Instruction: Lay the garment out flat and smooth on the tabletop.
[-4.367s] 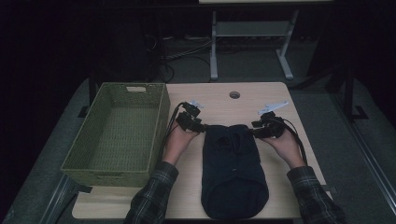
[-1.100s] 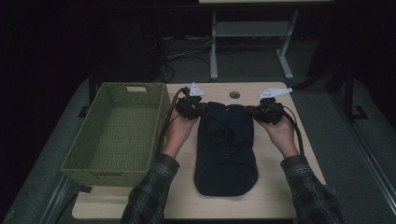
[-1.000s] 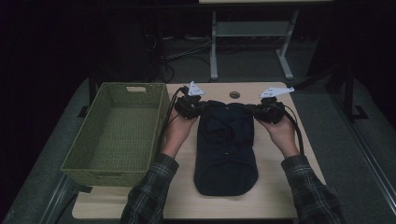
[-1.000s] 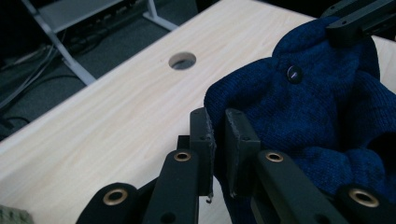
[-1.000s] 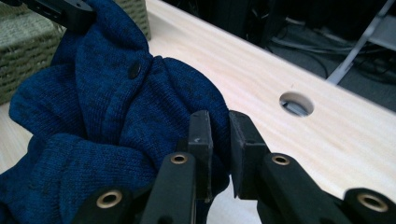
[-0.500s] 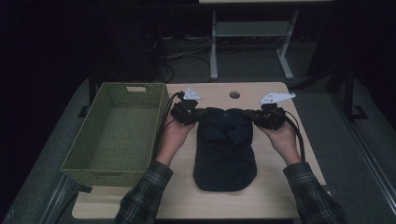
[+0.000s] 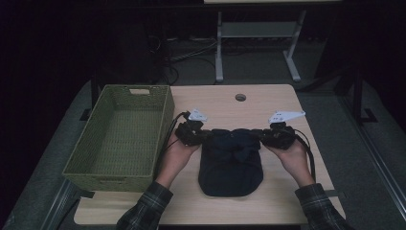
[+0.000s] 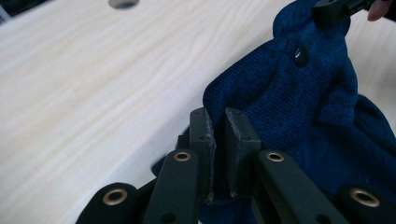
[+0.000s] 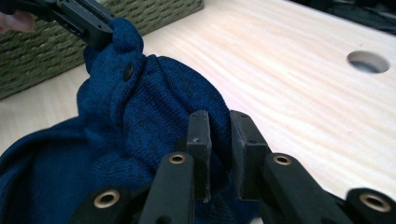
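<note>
**Folding a knitted garment with two grippers**

The pale wooden table (image 7: 225, 103), smooth-grained with a round cable hole (image 7: 240, 97) near its far edge, carries the work. On its left side sits a rectangular basket (image 7: 119, 136) of olive woven fibre, coarse and ribbed, with a cut-out handle in its far wall. Beside it, in the middle of the table, lies the dark blue knitted garment (image 7: 231, 160), a soft, fine-ribbed bundle, rounded at the near end and bunched at the far edge, with a small dark button (image 8: 300, 56) on it.

The left gripper (image 7: 191, 133) is clenched on the far-left corner of the knit, and the right gripper (image 7: 273, 136) is clenched on the far-right corner, the cloth pinched between flat black pads.

To fold well, both hands should probably travel together and level, keeping the far edge taut between them, so that it lands square on the near half. The loose knit will likely sag and slip, so firm pinches matter.
</note>
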